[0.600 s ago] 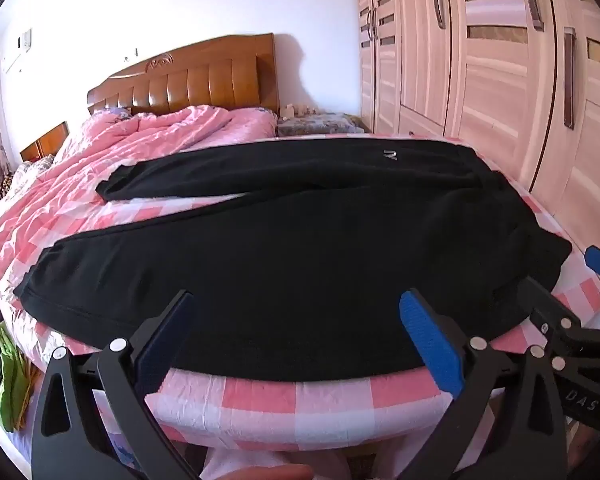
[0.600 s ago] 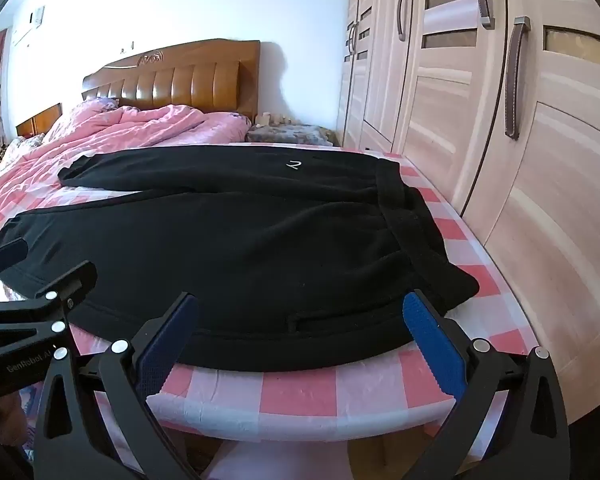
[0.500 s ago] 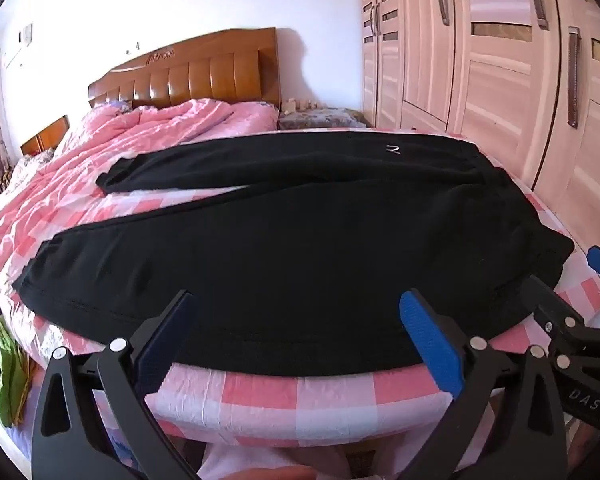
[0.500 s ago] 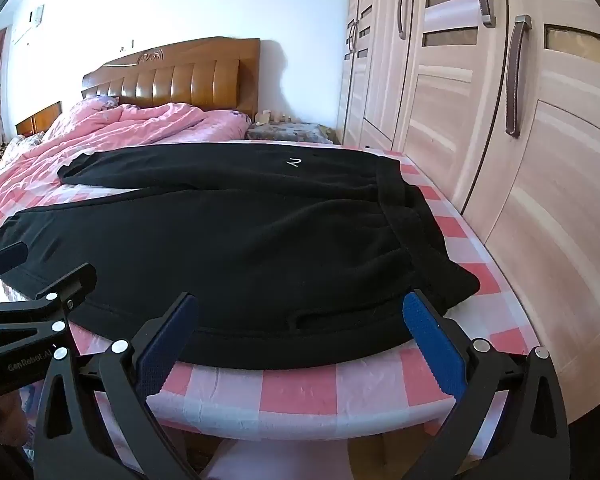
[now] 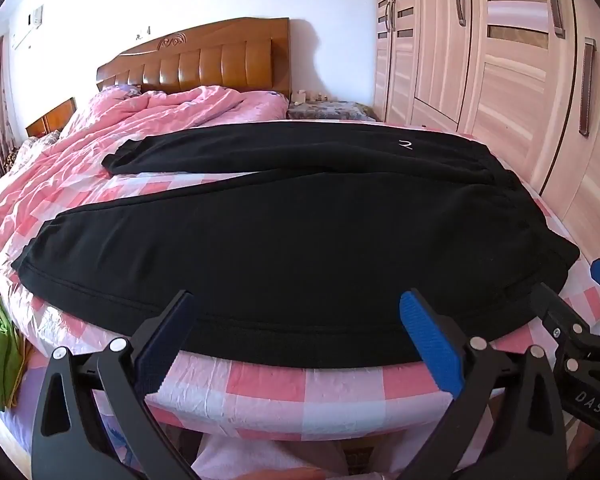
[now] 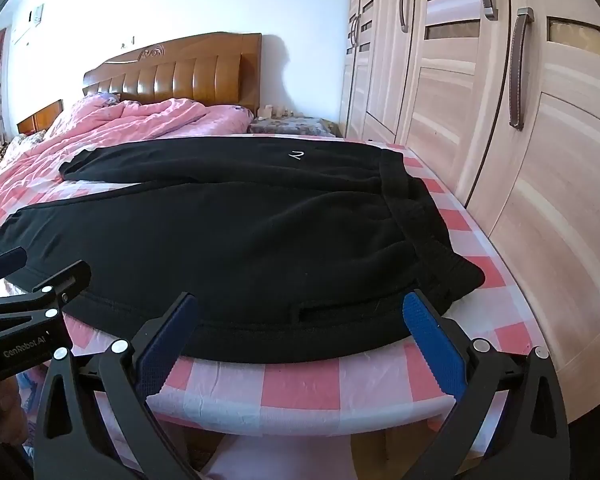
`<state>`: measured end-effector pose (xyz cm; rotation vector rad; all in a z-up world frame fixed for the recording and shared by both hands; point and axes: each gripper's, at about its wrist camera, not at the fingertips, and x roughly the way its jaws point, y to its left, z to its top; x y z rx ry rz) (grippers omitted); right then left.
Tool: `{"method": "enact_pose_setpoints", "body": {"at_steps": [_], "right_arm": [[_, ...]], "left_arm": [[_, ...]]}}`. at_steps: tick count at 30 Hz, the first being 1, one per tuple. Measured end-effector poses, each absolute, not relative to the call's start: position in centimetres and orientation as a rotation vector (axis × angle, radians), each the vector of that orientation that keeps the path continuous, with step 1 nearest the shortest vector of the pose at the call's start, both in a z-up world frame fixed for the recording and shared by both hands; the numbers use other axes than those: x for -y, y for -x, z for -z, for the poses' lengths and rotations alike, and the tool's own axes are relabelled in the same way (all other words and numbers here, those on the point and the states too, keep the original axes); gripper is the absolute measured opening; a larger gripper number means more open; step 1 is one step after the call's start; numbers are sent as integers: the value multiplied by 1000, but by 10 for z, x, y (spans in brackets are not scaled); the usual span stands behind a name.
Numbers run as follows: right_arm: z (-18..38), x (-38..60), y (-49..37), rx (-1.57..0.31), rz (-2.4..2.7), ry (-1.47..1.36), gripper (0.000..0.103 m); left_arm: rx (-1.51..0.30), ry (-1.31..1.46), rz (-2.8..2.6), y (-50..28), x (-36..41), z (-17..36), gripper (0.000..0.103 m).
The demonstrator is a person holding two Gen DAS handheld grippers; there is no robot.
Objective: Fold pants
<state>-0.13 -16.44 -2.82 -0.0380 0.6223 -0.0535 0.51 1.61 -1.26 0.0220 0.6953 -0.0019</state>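
Black pants (image 5: pixel 300 232) flat on bed (image 5: pixel 284 392); left tool (image 5: pixel 296 340), right tool (image 6: pixel 300 340) both released.

One pair of pants (image 5: pixel 300 240), one bed (image 5: pixel 284 396), two grippers (image 5: pixel 296 344) (image 6: pixel 300 344).

Bright daylight on both feeds, I'm seeing glare on the wardrobe (image 6: pixel 532 184) doors and a soft shadow on the wall (image 5: pixel 324 60). Fisheye bends the edges, corners go black; the pants (image 5: pixel 300 240) perhaps lose detail.

Black pants (image 5: pixel 300 240) on pink-and-white checked sheet (image 5: pixel 320 392); blue gripper pads (image 5: pixel 432 344).
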Motion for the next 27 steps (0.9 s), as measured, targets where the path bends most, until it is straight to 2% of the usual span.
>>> {"method": "enact_pose_setpoints", "body": {"at_steps": [27], "right_arm": [[31, 170, -2, -646, 46, 18, 99]], "left_arm": [[-710, -5, -1, -6, -21, 16, 102]]}}
